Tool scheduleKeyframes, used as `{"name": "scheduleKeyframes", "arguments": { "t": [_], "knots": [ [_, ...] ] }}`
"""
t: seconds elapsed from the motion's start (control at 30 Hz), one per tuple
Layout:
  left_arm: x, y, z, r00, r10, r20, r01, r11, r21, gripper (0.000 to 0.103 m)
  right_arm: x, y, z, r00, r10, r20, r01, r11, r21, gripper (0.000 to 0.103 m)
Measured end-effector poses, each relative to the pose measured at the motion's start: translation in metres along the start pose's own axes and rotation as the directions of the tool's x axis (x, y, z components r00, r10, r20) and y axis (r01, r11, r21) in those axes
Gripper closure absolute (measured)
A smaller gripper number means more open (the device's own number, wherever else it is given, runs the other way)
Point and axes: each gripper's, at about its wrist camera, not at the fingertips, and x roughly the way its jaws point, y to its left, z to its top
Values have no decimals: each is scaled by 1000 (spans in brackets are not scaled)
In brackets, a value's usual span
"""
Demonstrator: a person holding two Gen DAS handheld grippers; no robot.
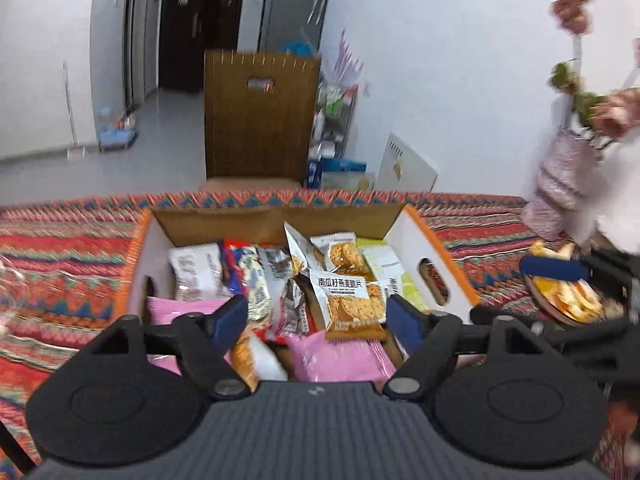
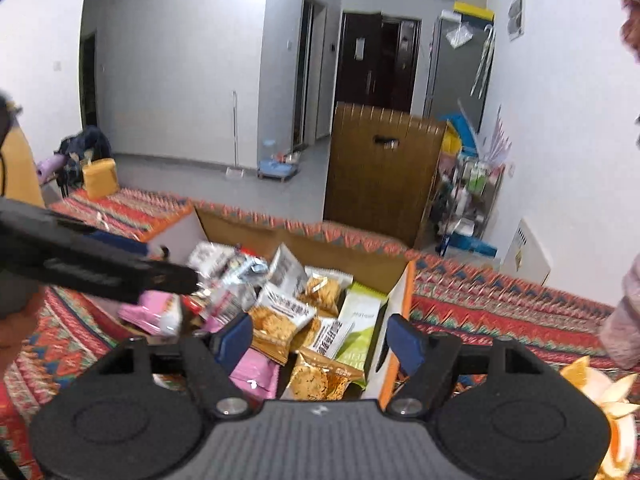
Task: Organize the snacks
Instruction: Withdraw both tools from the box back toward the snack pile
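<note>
Your left gripper (image 1: 316,320) hangs over the near end of the cardboard box (image 1: 434,268), its jaws spread wide with nothing between the blue pads; the right gripper (image 2: 320,338) sits just beside it over the box's right wall, equally wide and empty-handed. The snacks are all in that box: a pumpkin-seed oat crisp packet (image 1: 352,304) lying on top near the middle, pink packets (image 1: 340,356) at the near end, a white-and-grey packet (image 1: 196,272) toward the left wall, and a pale green packet (image 2: 358,320) against the right wall. The packets lie jumbled and overlapping, some tilted.

The box rests on a tablecloth (image 1: 60,264) woven in red, orange and blue zigzag bands, which covers the whole surface you are working on. To the right of the box, on the same cloth, a plate of orange peel (image 1: 568,296) sits apart from it, and farther back stands a pinkish vase with flowers (image 1: 560,184), blurred.

Beyond the far edge of the table a brown wooden chair back (image 1: 260,116) rises upright. Behind it the room has a pale grey floor, white walls, a dark door (image 2: 376,64) and a grey refrigerator (image 2: 460,68), with a cluttered wire shelf (image 2: 468,196) against the right-hand wall
</note>
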Motion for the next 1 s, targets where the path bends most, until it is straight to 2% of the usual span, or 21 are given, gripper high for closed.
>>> {"name": "scheduleKeyframes", "arguments": {
  "t": [0.03, 0.17, 0.23, 0.4, 0.53, 0.7, 0.9, 1.0],
  "knots": [
    [-17, -1, -3, 1000, 7, 25, -8, 1000, 22, 20, -16, 1, 0, 1000, 3, 17, -3, 1000, 1, 21],
    [-90, -6, -27, 991, 58, 120, -68, 994, 83, 16, -75, 2, -5, 996, 18, 87, -21, 999, 26, 18],
    [-126, -9, -43, 986, 50, 162, -66, 993, 98, 8, -107, 4, -10, 991, 31, 127, -36, 999, 41, 7],
    [-210, -18, -101, 964, 49, 260, -89, 986, 144, 2, -182, 18, -37, 978, 27, 206, -36, 999, 36, 0],
    [-261, -23, -156, 941, 32, 337, -87, 985, 149, 0, -235, 37, -75, 965, 36, 261, -41, 999, 15, 0],
    [-297, -30, -213, 925, 69, 373, -116, 988, 106, 0, -279, 63, -125, 950, 48, 307, -46, 999, -14, 0],
    [-301, -32, -274, 935, 149, 322, -163, 987, 17, 0, -287, 108, -201, 966, -1, 258, 7, 1000, -23, 0],
    [-291, -28, -300, 949, 181, 258, -184, 983, -12, 0, -280, 122, -238, 976, 22, 215, -31, 999, 39, 0]
  ]
}}
